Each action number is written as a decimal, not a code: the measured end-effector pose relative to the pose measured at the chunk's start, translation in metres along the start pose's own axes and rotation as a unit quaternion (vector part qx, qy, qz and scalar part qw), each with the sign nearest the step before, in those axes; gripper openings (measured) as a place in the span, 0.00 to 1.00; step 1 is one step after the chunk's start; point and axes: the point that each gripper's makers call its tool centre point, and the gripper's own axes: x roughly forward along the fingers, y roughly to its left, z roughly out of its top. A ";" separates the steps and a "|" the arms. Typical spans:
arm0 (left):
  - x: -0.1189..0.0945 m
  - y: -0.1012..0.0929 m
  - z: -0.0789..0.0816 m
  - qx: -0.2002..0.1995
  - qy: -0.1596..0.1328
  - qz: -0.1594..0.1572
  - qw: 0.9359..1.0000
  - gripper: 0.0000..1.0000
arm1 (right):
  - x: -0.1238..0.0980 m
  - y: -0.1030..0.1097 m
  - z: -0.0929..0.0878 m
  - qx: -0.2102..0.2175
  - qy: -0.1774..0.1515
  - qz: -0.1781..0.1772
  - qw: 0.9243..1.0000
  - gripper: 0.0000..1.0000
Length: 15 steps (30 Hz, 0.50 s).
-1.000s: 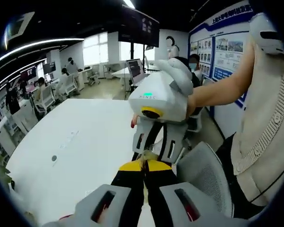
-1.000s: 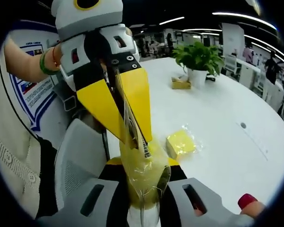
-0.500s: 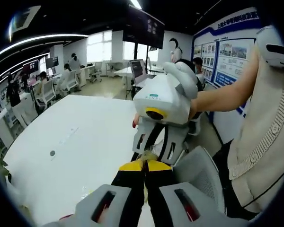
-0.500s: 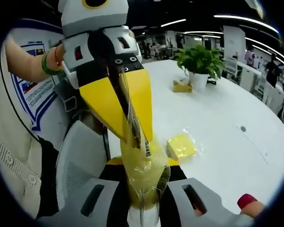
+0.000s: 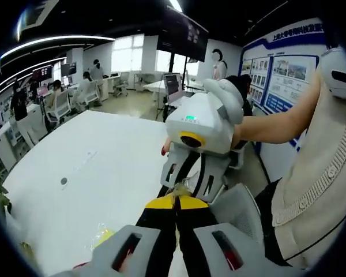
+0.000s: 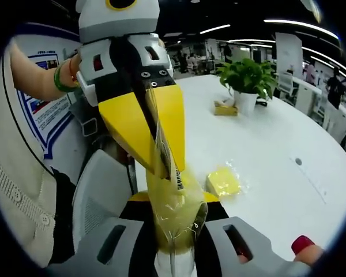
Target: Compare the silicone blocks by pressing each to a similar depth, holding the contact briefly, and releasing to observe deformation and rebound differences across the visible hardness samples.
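You hold the clear-bagged yellow silicone block (image 6: 174, 210) clamped between both the left gripper (image 6: 161, 167) and right gripper (image 5: 176, 190), mid-air; next, press the flat yellow bagged block (image 6: 222, 182) lying ahead on the white table (image 6: 265, 144).

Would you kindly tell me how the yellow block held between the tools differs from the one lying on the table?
The held bagged block hangs in the air, pinched by the left tool and right tool; the table block lies flat, untouched. The held block's bag shows a barcode label; none shows on the other. Both are yellow, in clear bags.
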 end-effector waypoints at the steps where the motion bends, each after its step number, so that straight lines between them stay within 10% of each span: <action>1: 0.000 0.000 0.001 0.004 0.002 0.002 1.000 0.00 | 0.000 -0.001 0.001 -0.002 -0.002 -0.002 1.000 0.14; 15: -0.002 0.000 0.005 0.019 0.017 0.003 1.000 0.00 | -0.004 -0.002 0.005 -0.002 -0.011 -0.001 1.000 0.14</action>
